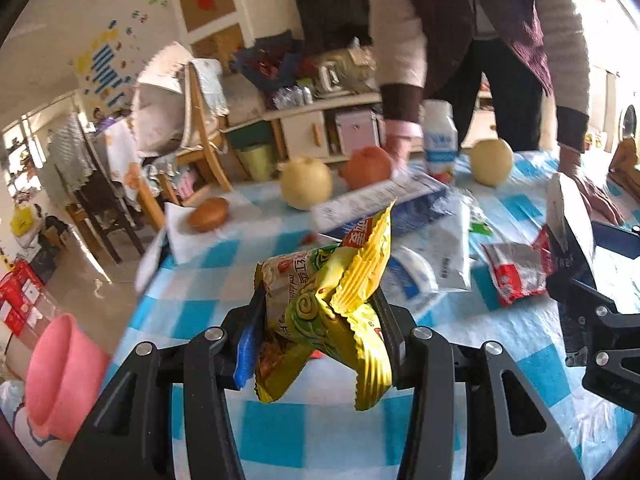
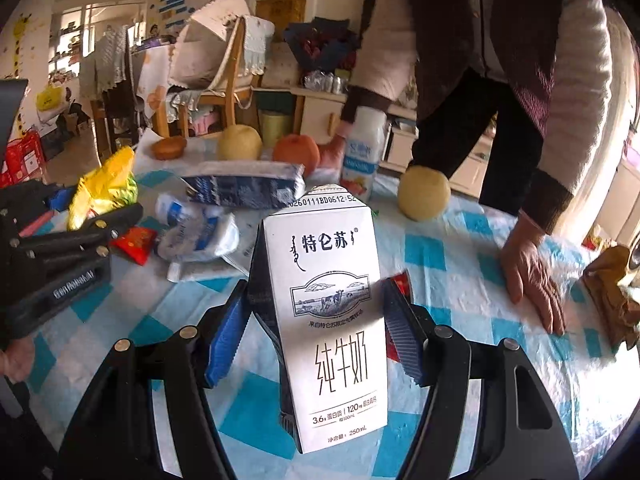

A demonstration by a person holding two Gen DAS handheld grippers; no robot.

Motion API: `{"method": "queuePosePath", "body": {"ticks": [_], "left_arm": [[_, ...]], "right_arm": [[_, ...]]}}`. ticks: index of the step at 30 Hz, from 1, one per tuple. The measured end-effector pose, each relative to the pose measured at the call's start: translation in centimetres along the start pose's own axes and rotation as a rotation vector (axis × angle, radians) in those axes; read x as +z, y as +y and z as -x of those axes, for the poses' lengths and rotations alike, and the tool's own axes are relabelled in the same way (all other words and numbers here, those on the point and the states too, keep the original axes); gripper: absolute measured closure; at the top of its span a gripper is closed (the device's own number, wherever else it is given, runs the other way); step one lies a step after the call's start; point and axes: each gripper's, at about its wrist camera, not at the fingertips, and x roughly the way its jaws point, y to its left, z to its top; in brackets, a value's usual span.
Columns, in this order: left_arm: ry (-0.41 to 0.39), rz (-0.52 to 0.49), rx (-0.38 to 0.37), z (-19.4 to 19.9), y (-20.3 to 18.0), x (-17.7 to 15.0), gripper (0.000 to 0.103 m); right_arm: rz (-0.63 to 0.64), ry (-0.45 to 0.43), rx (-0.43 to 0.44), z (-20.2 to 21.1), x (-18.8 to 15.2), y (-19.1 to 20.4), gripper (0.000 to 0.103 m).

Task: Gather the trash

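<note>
Your right gripper (image 2: 316, 316) is clamping white 特仑苏 纯牛奶 250mL milk carton (image 2: 324, 312); your left gripper (image 1: 320, 320) is pinching crumpled yellow foil snack wrapper (image 1: 324, 312) near blue-checked tablecloth's (image 1: 192, 300) left edge.

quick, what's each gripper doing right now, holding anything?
Left gripper: shut on the crumpled yellow snack wrapper.
Right gripper: shut on the white milk carton.

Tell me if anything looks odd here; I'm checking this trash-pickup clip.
Yes: another person's bare hand lies flat on the checked tablecloth, close to the right gripper holding the milk carton. Their other hand grips the yogurt bottle beyond.
</note>
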Motion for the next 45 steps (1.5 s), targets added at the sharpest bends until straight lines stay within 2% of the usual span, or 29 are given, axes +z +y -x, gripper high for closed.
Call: {"method": "queuePosePath", "body": {"ticks": [5,10,16,19,22,25,29,36,45], "left_arm": [[-0.016,0.065,0.049,1.9,5.2,0.7,0.054],[-0.029,0.132,0.152,3.9,13.1,0.3,0.054],[-0.017,0.255,0.316,6.5,25.7,-0.9,0.054],[0.006,0.294,0.42,7.5,31.9,-2.3,0.054],[0.033,0.337,0.463,7.8,36.3,-3.5,0.054],[0.066,0.385,0.473,7.3,39.9,-4.7,0.054],[0.087,0.416,0.451,6.8,41.6,-6.5,0.054],[0.084,0.429,0.432,6.6,41.5,-7.7,0.054],[0.07,0.421,0.438,7.1,40.9,-7.4,0.054]], "right_arm": [[0.029,-0.035,0.044,0.9,2.2,2.9,0.037],[0.059,-0.101,0.129,1.7,6.1,7.4,0.037],[0.119,-0.159,0.282,1.6,10.8,16.2,0.037],[0.161,-0.183,0.397,1.7,13.3,22.0,0.037],[0.215,-0.191,0.535,2.1,15.5,29.0,0.037],[0.248,-0.177,0.625,1.8,17.0,34.4,0.037],[0.273,-0.14,0.68,1.4,17.6,39.6,0.037],[0.264,-0.131,0.675,1.9,17.6,40.3,0.037],[0.279,-0.128,0.678,1.8,17.7,41.3,0.037]]}}
